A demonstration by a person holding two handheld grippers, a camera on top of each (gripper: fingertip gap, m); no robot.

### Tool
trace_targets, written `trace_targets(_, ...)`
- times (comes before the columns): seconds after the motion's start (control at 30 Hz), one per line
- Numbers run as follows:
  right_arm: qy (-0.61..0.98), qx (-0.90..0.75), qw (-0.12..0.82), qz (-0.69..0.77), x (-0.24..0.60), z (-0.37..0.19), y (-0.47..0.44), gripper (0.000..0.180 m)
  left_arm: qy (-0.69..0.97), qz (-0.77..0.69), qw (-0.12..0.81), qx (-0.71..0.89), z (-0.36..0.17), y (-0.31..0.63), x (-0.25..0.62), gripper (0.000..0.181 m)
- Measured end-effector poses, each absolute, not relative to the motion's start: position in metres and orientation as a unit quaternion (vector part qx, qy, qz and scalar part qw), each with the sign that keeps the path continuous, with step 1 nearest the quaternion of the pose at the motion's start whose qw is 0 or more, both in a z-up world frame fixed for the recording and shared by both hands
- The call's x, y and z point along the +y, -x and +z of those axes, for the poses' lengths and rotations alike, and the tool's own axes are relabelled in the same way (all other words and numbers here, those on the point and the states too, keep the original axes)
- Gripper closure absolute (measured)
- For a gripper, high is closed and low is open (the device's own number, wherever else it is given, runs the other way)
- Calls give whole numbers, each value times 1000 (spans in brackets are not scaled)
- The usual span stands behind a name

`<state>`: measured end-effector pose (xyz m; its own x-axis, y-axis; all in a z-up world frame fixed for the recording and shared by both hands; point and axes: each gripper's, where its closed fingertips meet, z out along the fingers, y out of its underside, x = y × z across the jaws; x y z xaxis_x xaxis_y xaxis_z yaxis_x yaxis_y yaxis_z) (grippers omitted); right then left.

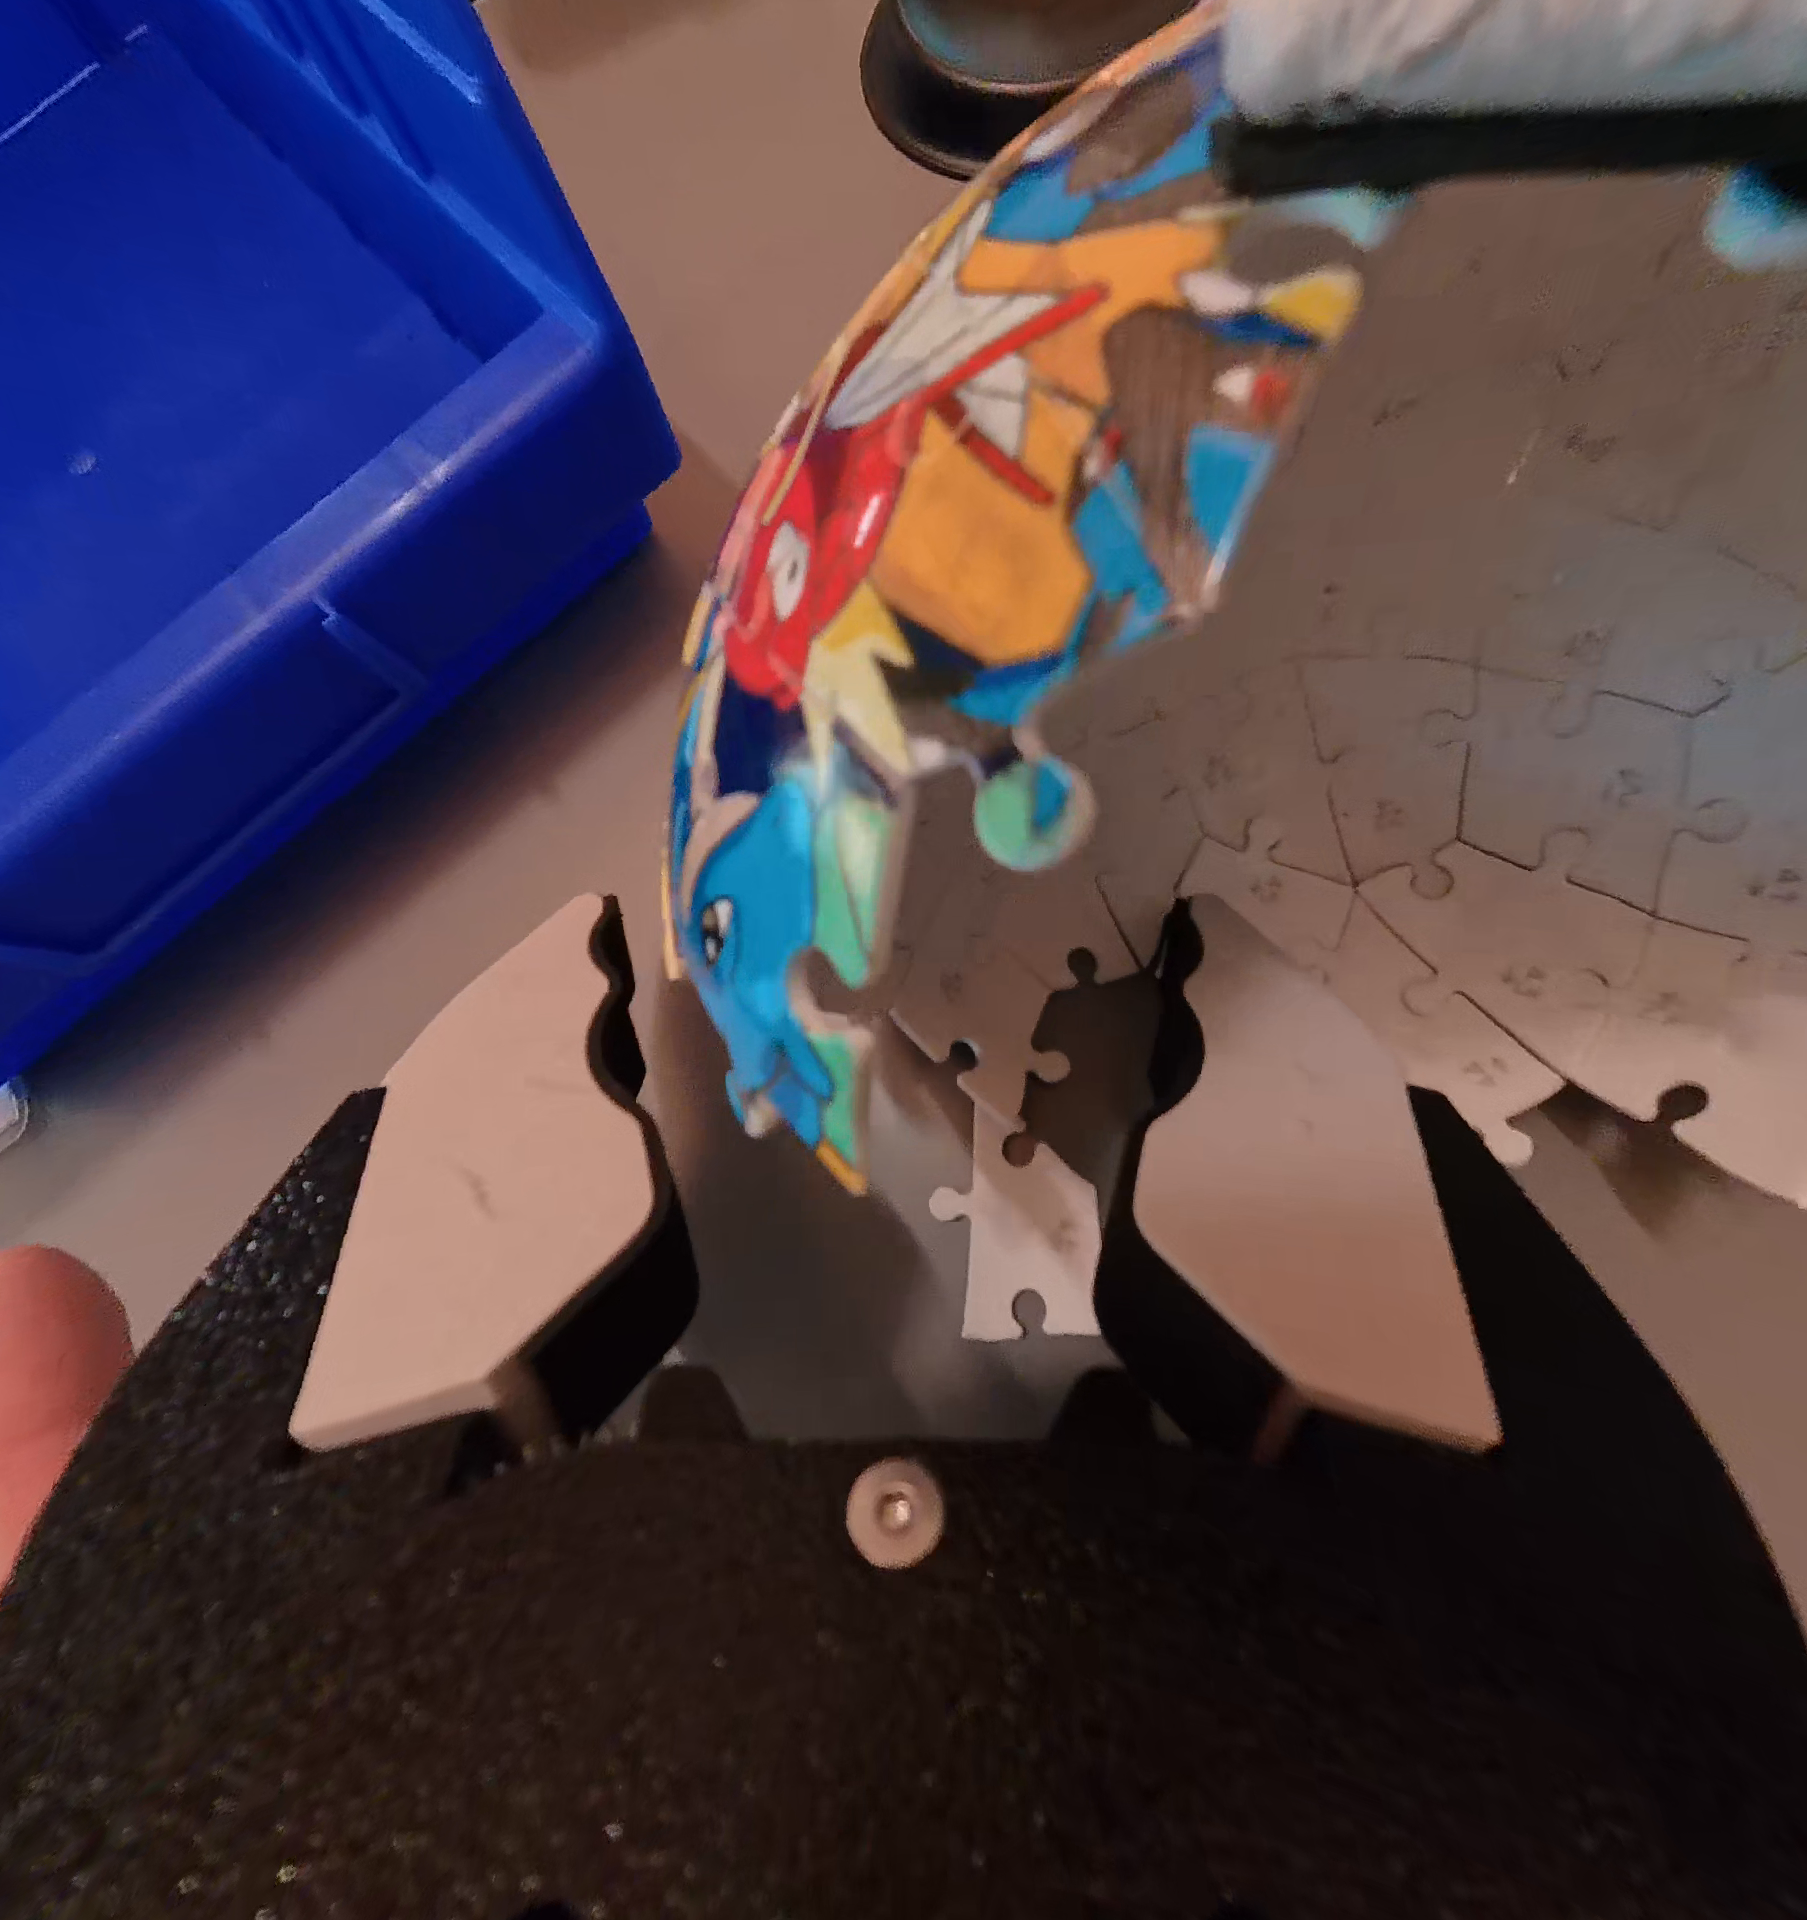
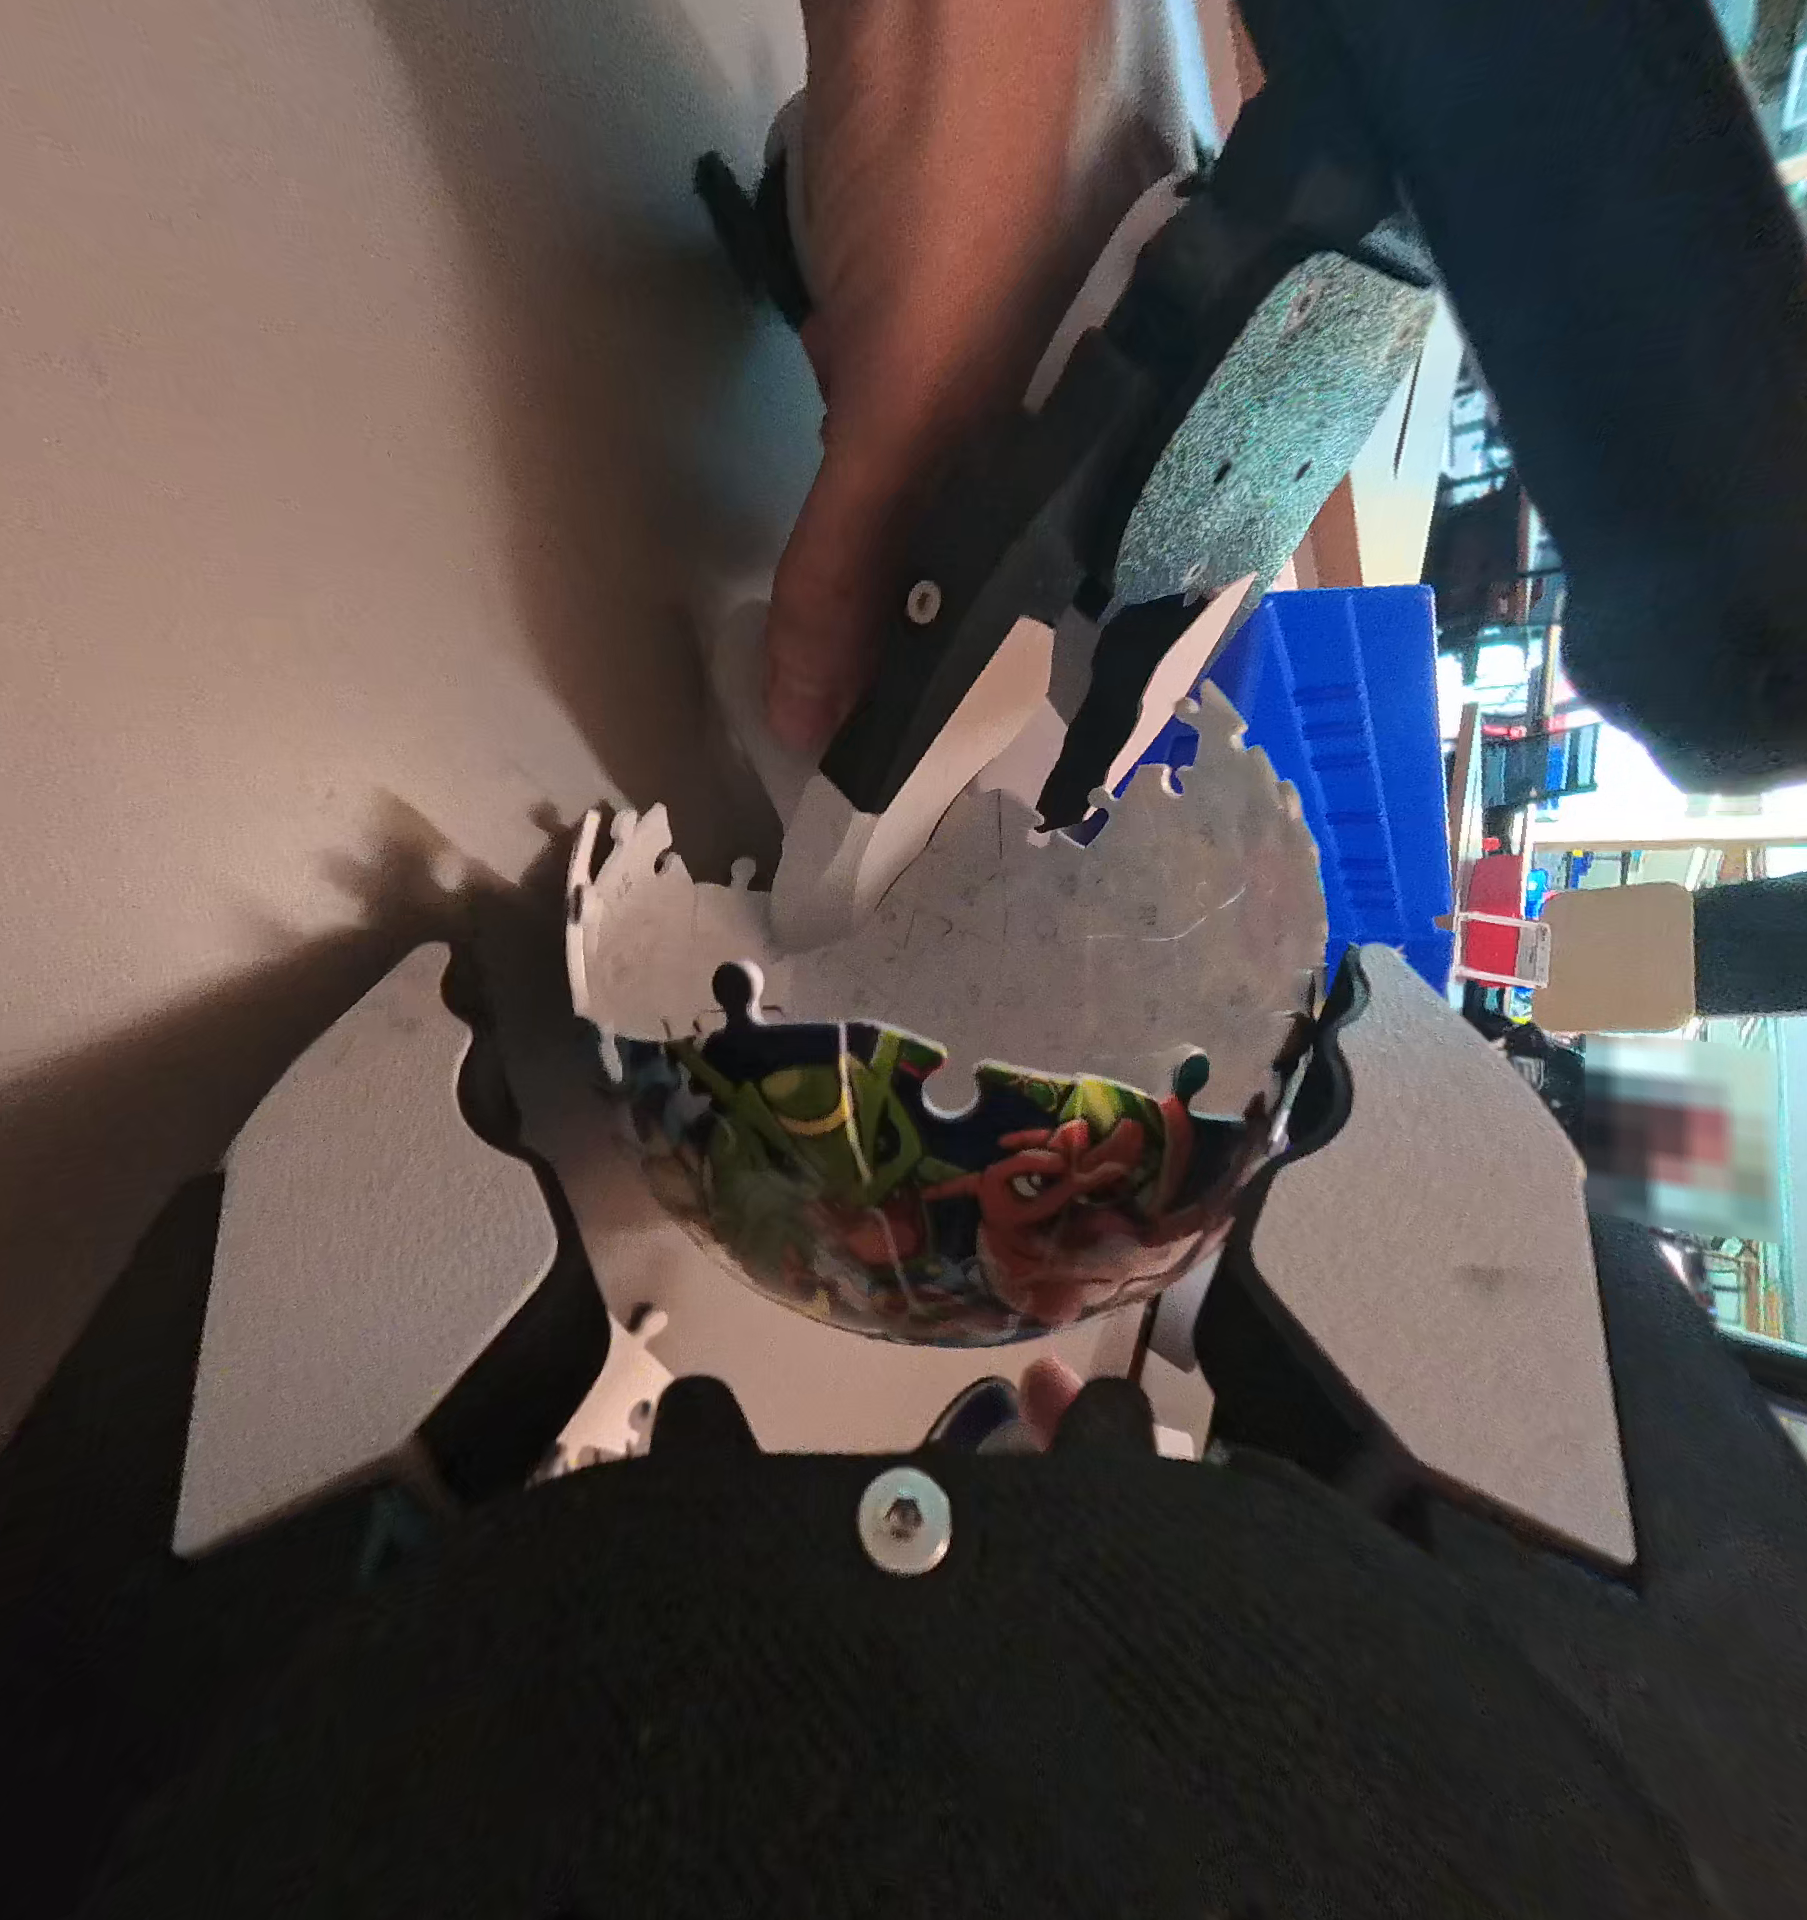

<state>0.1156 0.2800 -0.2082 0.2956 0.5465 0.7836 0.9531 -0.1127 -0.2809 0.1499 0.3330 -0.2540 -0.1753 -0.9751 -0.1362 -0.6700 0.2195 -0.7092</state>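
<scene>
A half-round shell of a 3D jigsaw puzzle (image 1: 982, 520), coloured outside and grey inside, stands tilted above the table. My left gripper (image 1: 894, 914) is open, with its jaws either side of the shell's jagged rim. In the right wrist view the left gripper (image 2: 940, 847) has one finger inside the shell (image 2: 982, 966) and one outside. My right gripper (image 2: 899, 977) holds the shell across its width. One of its fingers (image 1: 1501, 62) presses the rim at the top of the left wrist view. A loose grey puzzle piece (image 1: 1024, 1268) lies on the table under the left gripper.
A blue plastic bin (image 1: 255, 468) stands close on the left of the grey table (image 1: 774, 260) and shows behind the shell in the right wrist view (image 2: 1335, 748). A round black base (image 1: 940, 104) stands at the far edge. A person's hand (image 2: 909, 312) holds the left gripper. The loose grey puzzle piece (image 1: 1024, 1268) is about 6 cm from my left fingertips.
</scene>
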Motion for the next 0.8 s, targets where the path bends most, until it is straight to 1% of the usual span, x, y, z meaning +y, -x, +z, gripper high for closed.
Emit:
trace_targets(0.1,689,-555,394,-249,275,-208,-116,35,569,-256,293,724,-254,-150,333,85)
trace_targets(0.33,655,-559,410,-301,286,-205,-118,46,562,-255,296,729,-253,-151,332,88)
trace_targets(0.57,661,-555,409,-296,286,-205,-119,46,574,-251,289,724,-255,-153,331,88)
trace_targets(0.63,664,-554,409,-293,286,-206,-118,47,575,-261,278,724,-256,-153,327,93)
trace_targets(0.73,666,-551,409,-292,287,-206,-118,47,577,-268,271,722,-257,-153,325,97)
trace_targets(0.8,671,-546,410,-290,288,-206,-118,47,574,-279,260,724,-258,-152,321,104)
